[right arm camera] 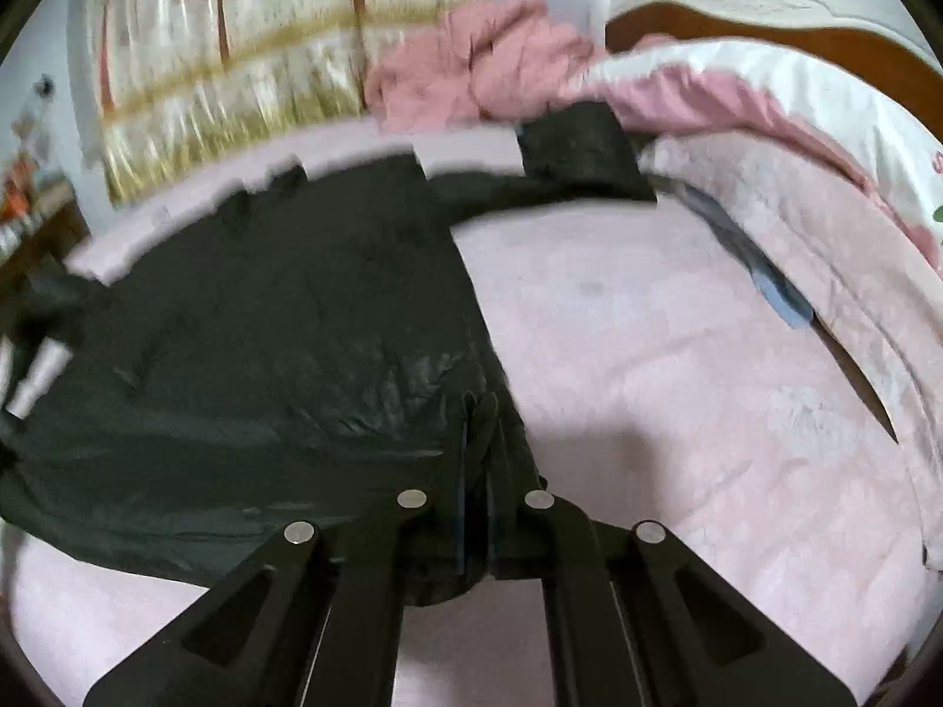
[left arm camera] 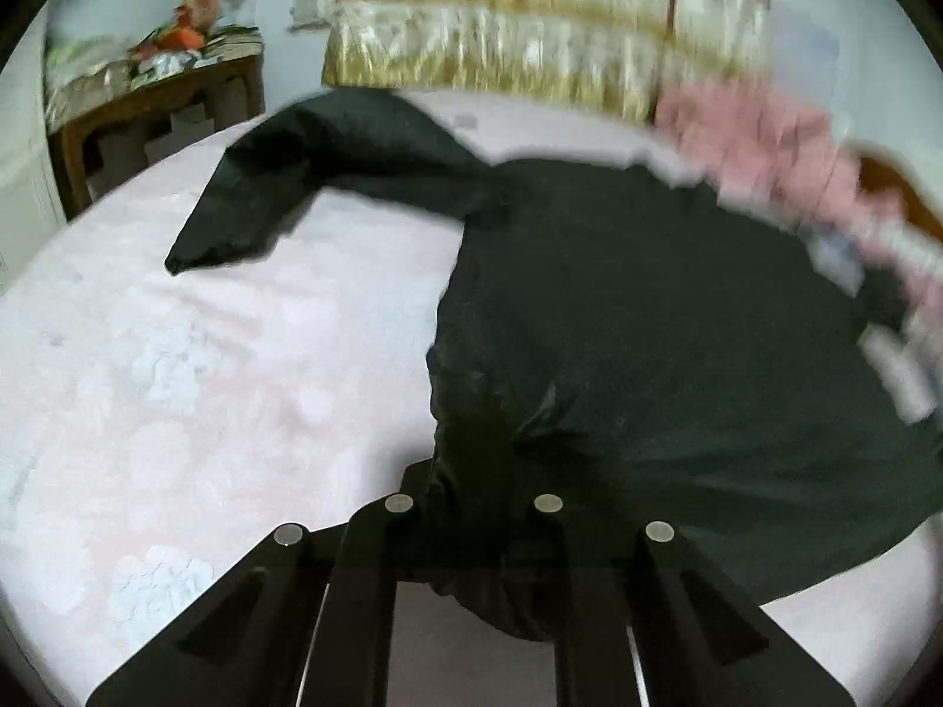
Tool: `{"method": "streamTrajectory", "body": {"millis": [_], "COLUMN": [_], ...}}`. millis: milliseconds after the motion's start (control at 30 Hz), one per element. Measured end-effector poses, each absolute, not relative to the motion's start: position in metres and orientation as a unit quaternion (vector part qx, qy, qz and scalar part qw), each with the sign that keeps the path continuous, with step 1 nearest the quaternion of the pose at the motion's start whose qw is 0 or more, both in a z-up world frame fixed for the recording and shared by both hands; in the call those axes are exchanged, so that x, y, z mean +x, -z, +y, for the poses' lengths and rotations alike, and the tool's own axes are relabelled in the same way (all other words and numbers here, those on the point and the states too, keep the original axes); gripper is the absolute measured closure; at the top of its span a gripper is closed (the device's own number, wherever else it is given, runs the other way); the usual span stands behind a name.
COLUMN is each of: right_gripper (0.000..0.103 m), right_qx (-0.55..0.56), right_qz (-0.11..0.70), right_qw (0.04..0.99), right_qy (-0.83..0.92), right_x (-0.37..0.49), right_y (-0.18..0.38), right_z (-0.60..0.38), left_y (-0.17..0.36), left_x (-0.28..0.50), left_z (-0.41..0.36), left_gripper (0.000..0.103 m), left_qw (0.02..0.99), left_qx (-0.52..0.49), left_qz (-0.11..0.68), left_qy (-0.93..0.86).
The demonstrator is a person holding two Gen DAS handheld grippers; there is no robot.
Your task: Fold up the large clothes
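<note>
On the pink bedsheet (left arm camera: pixel 177 353) a black garment (left arm camera: pixel 648 306) lies spread, its hem pinched by 2 grippers, left gripper (left arm camera: pixel 471 471) and right gripper (right arm camera: pixel 480 442) (only the left view shows the wooden table (left arm camera: pixel 159 112)).

The left claw (left arm camera: pixel 471 459) fingertips are buried in bunched black garment (left arm camera: pixel 648 294) fabric. The right claw (right arm camera: pixel 480 448) pads are likewise covered. The pink bedding (left arm camera: pixel 766 159) is motion-blurred. The side table (left arm camera: pixel 159 100) clutter is too small to identify.
</note>
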State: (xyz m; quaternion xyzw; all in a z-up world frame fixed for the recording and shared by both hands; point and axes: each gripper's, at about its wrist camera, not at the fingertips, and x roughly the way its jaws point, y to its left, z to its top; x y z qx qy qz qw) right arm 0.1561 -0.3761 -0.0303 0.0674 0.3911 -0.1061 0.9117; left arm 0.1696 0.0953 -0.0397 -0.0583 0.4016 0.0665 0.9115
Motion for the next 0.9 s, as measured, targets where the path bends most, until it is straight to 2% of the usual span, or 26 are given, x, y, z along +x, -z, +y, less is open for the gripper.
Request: {"method": "streamTrajectory", "body": {"millis": [100,200,233,300,333,400,467,633,733,833,900], "right_gripper": [0.099,0.095,0.093,0.079,0.075,0.060,0.055,0.042,0.036,0.029,0.027], "right_qx": [0.081,0.072,0.070,0.068,0.065,0.050,0.044,0.050,0.036,0.002,-0.014], "right_qz": [0.434,0.426,0.421,0.405,0.394,0.358,0.327,0.310,0.332,0.345,0.346], "right_qw": [0.891,0.894,0.897,0.904,0.908,0.923,0.936,0.948,0.942,0.938,0.937], "right_qy": [0.105,0.115,0.118,0.123,0.126,0.132,0.121,0.050,0.011,-0.021,-0.039], "right_x": [0.165,0.164,0.162,0.155,0.152,0.144,0.137,0.136,0.139,0.137,0.132], "right_y": [0.055,0.049,0.048,0.041,0.035,0.018,0.003,-0.006,0.001,0.005,0.006], "right_z": [-0.380,-0.380,-0.380,-0.383,-0.381,-0.379,-0.374,-0.355,-0.339,-0.316,-0.303], "left_y": [0.055,0.054,0.054,0.050,0.046,0.035,0.022,0.002,-0.006,-0.014,-0.016], "left_x": [0.176,0.176,0.178,0.176,0.175,0.168,0.158,0.144,0.137,0.128,0.122], "left_z": [0.082,0.084,0.087,0.094,0.098,0.103,0.101,0.091,0.078,0.056,0.038], "left_gripper": [0.092,0.091,0.087,0.084,0.080,0.069,0.054,0.039,0.036,0.023,0.021], "left_qw": [0.904,0.905,0.902,0.899,0.899,0.908,0.921,0.944,0.951,0.953,0.951], "left_qx": [-0.020,-0.015,-0.022,-0.038,-0.047,-0.055,-0.048,-0.041,-0.037,0.005,0.046], "left_qz": [0.418,0.418,0.426,0.432,0.430,0.411,0.379,0.326,0.308,0.302,0.306], "left_qy": [-0.084,-0.075,-0.071,-0.064,-0.062,-0.070,-0.074,-0.039,0.005,0.026,0.030]}}
